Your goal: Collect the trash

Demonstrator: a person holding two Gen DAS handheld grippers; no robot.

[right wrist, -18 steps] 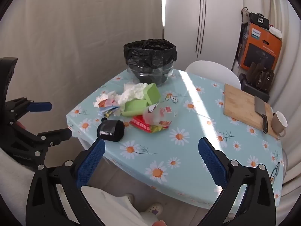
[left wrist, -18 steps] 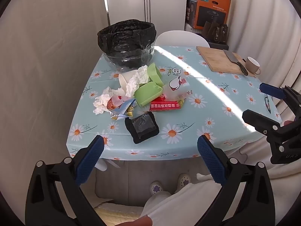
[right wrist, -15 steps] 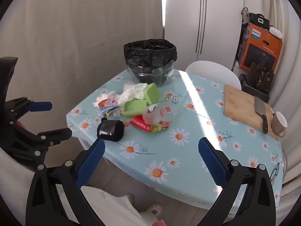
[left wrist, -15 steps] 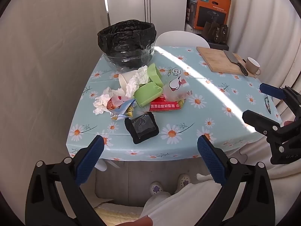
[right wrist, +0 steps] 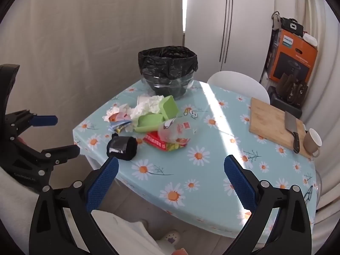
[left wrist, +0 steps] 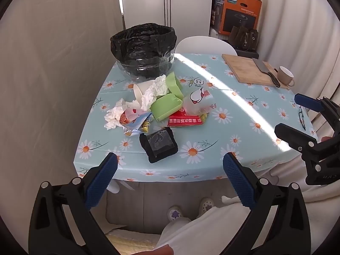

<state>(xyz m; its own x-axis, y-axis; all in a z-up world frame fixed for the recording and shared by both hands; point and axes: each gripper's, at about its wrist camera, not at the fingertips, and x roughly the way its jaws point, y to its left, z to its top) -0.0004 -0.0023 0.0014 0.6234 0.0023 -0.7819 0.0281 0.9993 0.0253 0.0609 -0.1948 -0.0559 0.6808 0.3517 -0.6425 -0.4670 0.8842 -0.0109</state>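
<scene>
On the table a trash pile is heaped just in front of the bin, which is lined with a black bag. Tissues, green boxes, a red wrapper and a clear cup are seen touching in the pile; a black pouch lies nearest the table edge. Both the left gripper and the right gripper are held off the table, jaws spread wide, nothing between them. The pouch is seen just beyond the left gripper, apart from its fingers.
</scene>
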